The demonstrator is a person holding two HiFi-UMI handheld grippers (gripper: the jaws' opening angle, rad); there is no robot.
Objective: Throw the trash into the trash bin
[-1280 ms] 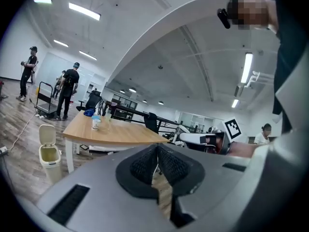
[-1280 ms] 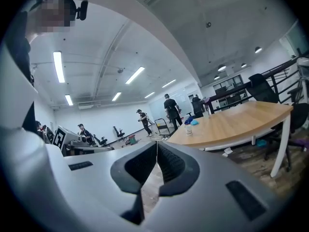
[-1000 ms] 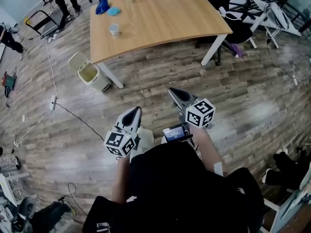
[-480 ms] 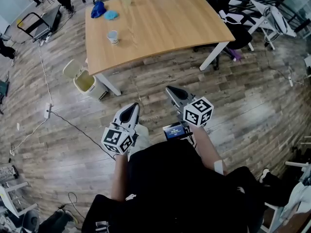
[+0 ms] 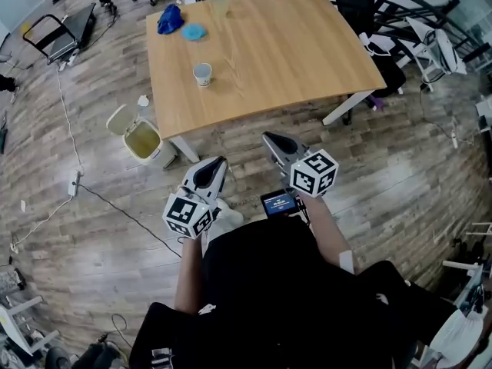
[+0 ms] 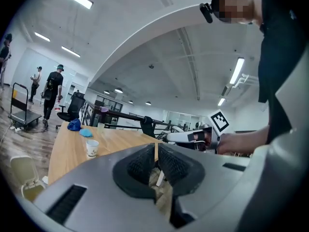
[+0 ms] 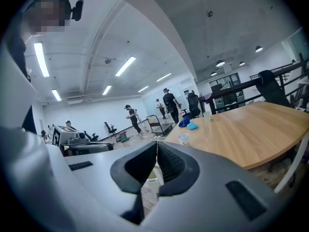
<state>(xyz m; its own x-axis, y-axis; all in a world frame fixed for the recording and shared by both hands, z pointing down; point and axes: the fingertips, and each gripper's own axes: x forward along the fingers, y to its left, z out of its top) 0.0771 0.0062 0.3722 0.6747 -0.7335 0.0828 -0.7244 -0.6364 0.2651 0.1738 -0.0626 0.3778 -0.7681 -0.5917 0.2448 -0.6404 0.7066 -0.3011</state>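
A white paper cup (image 5: 202, 73) stands on the wooden table (image 5: 307, 52), with a dark blue crumpled thing (image 5: 170, 18) and a light blue one (image 5: 194, 31) at its far left corner. A cream trash bin (image 5: 143, 138), lid tipped open, sits on the floor by the table's left leg. My left gripper (image 5: 218, 162) is shut and empty, held level toward the table's near edge. My right gripper (image 5: 270, 137) beside it is also shut and empty. The left gripper view has the cup (image 6: 91, 148) and bin (image 6: 26, 175) ahead; the right gripper view has the cup (image 7: 183, 139).
Black cables (image 5: 115, 206) and a power strip (image 5: 74, 183) cross the wood floor at left. Office chairs (image 5: 384, 52) and metal frames crowd the table's right side. A cart (image 5: 54, 33) and standing people (image 7: 170, 103) are far off at left.
The table, cup and bin have come nearer and shifted right in the head view as the person walked toward them. Both grippers stay shut, held out in front as before.
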